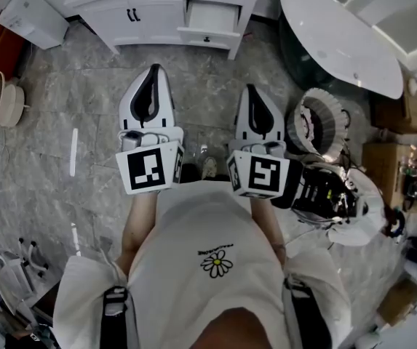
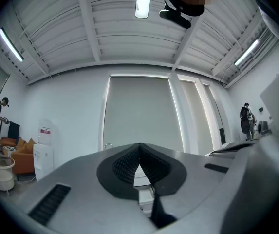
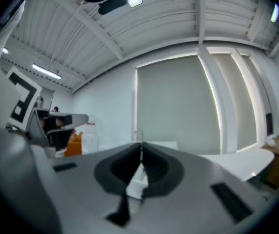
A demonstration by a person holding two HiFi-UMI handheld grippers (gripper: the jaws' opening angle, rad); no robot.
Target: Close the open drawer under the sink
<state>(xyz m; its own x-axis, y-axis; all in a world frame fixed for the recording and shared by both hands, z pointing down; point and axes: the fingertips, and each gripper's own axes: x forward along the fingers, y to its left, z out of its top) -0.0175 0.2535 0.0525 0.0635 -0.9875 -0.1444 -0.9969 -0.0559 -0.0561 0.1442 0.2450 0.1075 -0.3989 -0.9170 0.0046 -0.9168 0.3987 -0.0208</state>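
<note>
Nearest, below the white shirt [image 1: 215,267], the left gripper [image 1: 153,70] and right gripper [image 1: 254,89] are seen closed and empty, the left apparently so. The drawer [image 1: 209,20] stands pulled out, far ahead, well apart from both. Closing is not yet begun.

The drawer [image 1: 209,22] is white with a small black knob, like the white cabinet [image 1: 153,13] at the floor's far edge, whose handles are black. The floor [image 1: 84,100] is grey with marbled veins. The left gripper [image 1: 152,69] and right gripper [image 1: 255,89] are white with black ribbed pads, and their cubes show black squares on white. The shirt [image 1: 215,289] is white with a yellow-centred daisy.
</note>
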